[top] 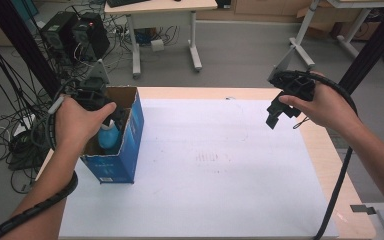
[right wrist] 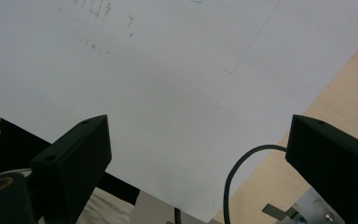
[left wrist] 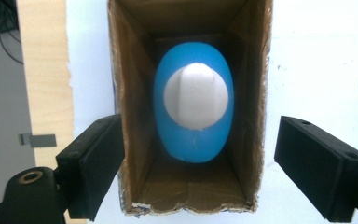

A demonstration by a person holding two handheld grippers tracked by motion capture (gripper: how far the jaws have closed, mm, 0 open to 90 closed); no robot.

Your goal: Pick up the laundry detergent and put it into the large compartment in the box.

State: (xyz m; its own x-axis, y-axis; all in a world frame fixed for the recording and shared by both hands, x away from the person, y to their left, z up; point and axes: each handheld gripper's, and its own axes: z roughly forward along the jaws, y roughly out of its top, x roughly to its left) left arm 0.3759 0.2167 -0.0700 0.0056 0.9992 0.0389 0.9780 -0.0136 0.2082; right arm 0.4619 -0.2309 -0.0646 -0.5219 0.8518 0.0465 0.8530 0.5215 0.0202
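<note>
An open blue cardboard box (top: 125, 150) stands upright at the left of the table, with a blue bottle (top: 109, 136) inside it. My left gripper (top: 112, 117) hovers over the box mouth and points down into it. In the left gripper view the bottle (left wrist: 193, 142) with its white cap (left wrist: 196, 95) stands on the box floor between the brown walls (left wrist: 133, 116). The left gripper (left wrist: 200, 172) is open, its jaws wide apart outside the box walls and clear of the bottle. My right gripper (top: 280, 112) hangs open above the table's right side, nothing between its jaws (right wrist: 200, 163).
A white sheet (top: 220, 165) covers most of the wooden table (top: 325, 150). Beyond the table, a desk (top: 165, 10) stands on the floor, with computer towers (top: 75, 32) and tangled cables (top: 0, 125) at the left. A black cable (top: 337, 180) trails from the right gripper.
</note>
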